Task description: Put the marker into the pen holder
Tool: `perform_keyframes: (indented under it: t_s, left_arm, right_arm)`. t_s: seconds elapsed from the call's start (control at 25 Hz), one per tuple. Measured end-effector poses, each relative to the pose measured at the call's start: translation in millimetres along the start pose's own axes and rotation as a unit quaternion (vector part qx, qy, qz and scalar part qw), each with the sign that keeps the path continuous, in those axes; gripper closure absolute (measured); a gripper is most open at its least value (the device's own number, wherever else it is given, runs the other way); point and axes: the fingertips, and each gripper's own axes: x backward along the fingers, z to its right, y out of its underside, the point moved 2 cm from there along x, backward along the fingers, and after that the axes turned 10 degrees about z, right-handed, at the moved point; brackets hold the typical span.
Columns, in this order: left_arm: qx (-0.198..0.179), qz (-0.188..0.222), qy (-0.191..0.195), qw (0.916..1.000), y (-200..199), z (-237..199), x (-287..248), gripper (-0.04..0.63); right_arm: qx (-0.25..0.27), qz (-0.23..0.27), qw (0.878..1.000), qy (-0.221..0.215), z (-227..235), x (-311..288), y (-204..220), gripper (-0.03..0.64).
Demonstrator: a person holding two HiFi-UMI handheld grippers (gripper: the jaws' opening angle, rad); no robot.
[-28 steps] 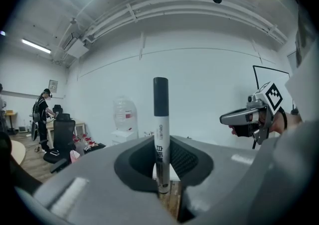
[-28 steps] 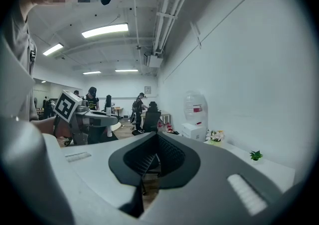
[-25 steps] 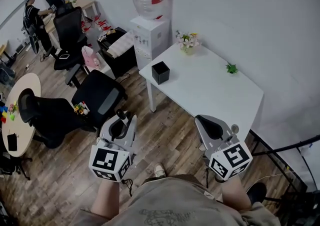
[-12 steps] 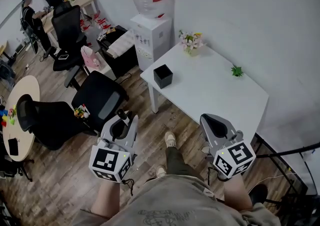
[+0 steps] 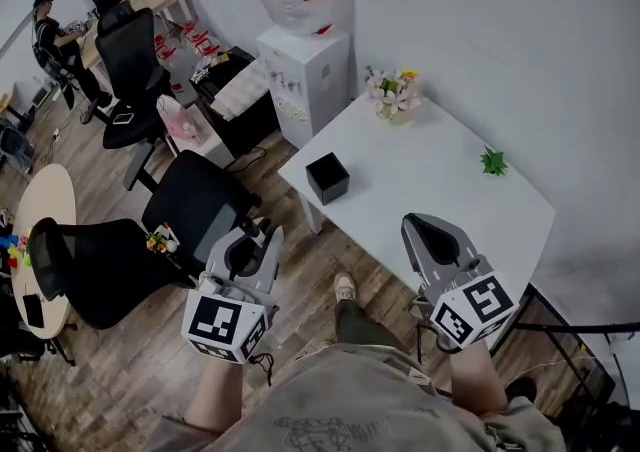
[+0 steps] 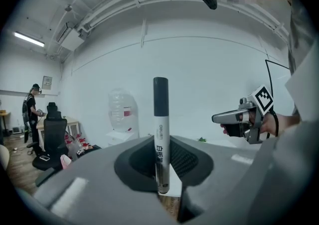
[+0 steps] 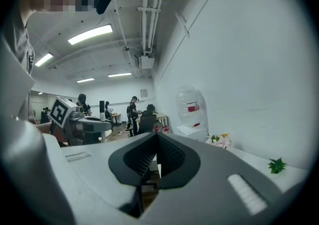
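Observation:
A white marker (image 6: 160,139) with a black cap stands upright between the jaws of my left gripper (image 6: 160,169), which is shut on it. In the head view the left gripper (image 5: 247,245) hangs over the wooden floor, short of the white table (image 5: 440,190). The black square pen holder (image 5: 327,177) sits near the table's left corner. My right gripper (image 5: 432,237) hovers at the table's near edge; its jaws are shut with nothing between them (image 7: 155,162).
A bunch of flowers (image 5: 393,92) and a small green plant (image 5: 492,160) stand on the table. A water dispenser (image 5: 300,60) is behind the table, black office chairs (image 5: 195,200) to the left. People stand far off in the room.
The view has shifted forward: the table and pen holder now lie closer to both grippers. The marker stays held in the left gripper.

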Motion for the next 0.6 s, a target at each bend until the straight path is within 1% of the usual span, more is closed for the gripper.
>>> perform_keyframes:
  t_s: [0.16, 0.32, 0.4, 0.6]
  left_arm:
    - [-0.001, -0.004, -0.002, 1.0000, 10, -19, -53, 0.541]
    - [-0.005, -0.025, -0.004, 0.9997, 30, -33, -103, 0.541]
    - [-0.005, -0.034, -0.003, 0.9994, 37, -37, -122, 0.541]
    - [-0.004, -0.038, -0.001, 0.9993, 42, -44, -158, 0.541]
  right_arm:
    - [0.003, -0.007, 1.000, -0.018, 36, -43, 0, 0.590]
    - [0.003, -0.018, 0.999, -0.032, 71, -82, 5, 0.590]
    - [-0.006, -0.021, 0.999, -0.041, 84, -97, 8, 0.589]
    - [-0.012, -0.031, 0.998, -0.051, 114, -126, 14, 0.590]
